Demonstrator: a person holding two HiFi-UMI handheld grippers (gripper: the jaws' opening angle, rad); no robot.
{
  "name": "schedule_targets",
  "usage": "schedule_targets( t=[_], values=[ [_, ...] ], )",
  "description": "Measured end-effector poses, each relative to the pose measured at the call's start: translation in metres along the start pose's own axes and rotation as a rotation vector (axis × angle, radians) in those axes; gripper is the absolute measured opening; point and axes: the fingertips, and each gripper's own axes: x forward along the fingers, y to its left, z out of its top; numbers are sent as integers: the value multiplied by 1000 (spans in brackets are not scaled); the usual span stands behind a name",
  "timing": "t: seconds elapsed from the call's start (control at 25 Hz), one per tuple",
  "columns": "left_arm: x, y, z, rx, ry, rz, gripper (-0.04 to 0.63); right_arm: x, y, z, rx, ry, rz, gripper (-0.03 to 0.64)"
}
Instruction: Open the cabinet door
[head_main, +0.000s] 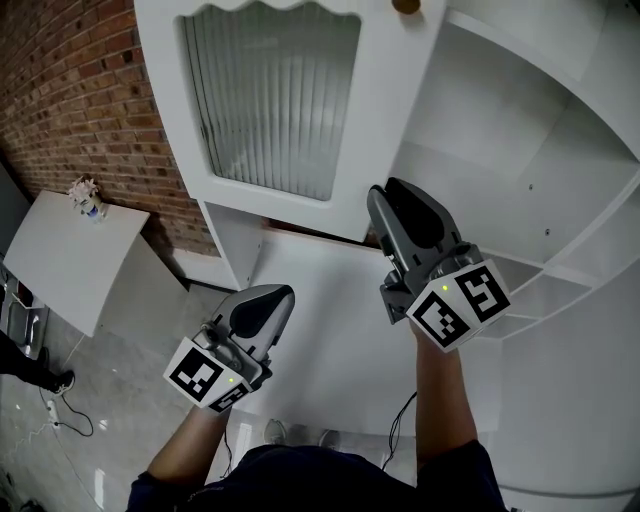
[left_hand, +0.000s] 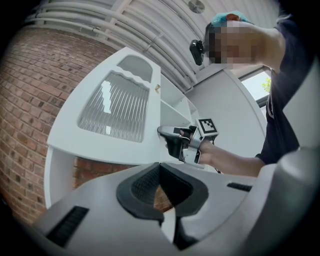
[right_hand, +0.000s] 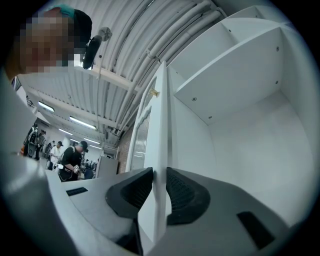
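The white cabinet door (head_main: 270, 100), with a ribbed glass panel and a brass knob (head_main: 406, 5), stands swung out from the cabinet (head_main: 520, 130). My right gripper (head_main: 382, 198) is at the door's lower free corner. In the right gripper view its jaws are shut on the thin door edge (right_hand: 160, 145), one pad on each face, at the right gripper (right_hand: 159, 187). The left gripper view shows the door (left_hand: 115, 110) and the right gripper (left_hand: 169, 133) against its edge. My left gripper (head_main: 284, 293) hangs lower left, apart from the door. Its jaws (left_hand: 160, 172) are closed on nothing.
White shelves (head_main: 560, 270) fill the open cabinet at right. A brick wall (head_main: 70, 90) runs behind the door. A white slanted panel (head_main: 70, 260) with a small object (head_main: 86, 196) stands at left, above a grey floor with a cable (head_main: 60, 415). People (right_hand: 70, 160) stand far off.
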Motion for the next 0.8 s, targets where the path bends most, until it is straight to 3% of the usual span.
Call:
schedule_targets(
  t=[0.8],
  values=[
    [-34, -37, 21, 39, -26, 20, 8, -35, 52, 10, 21, -29, 39, 83]
  ],
)
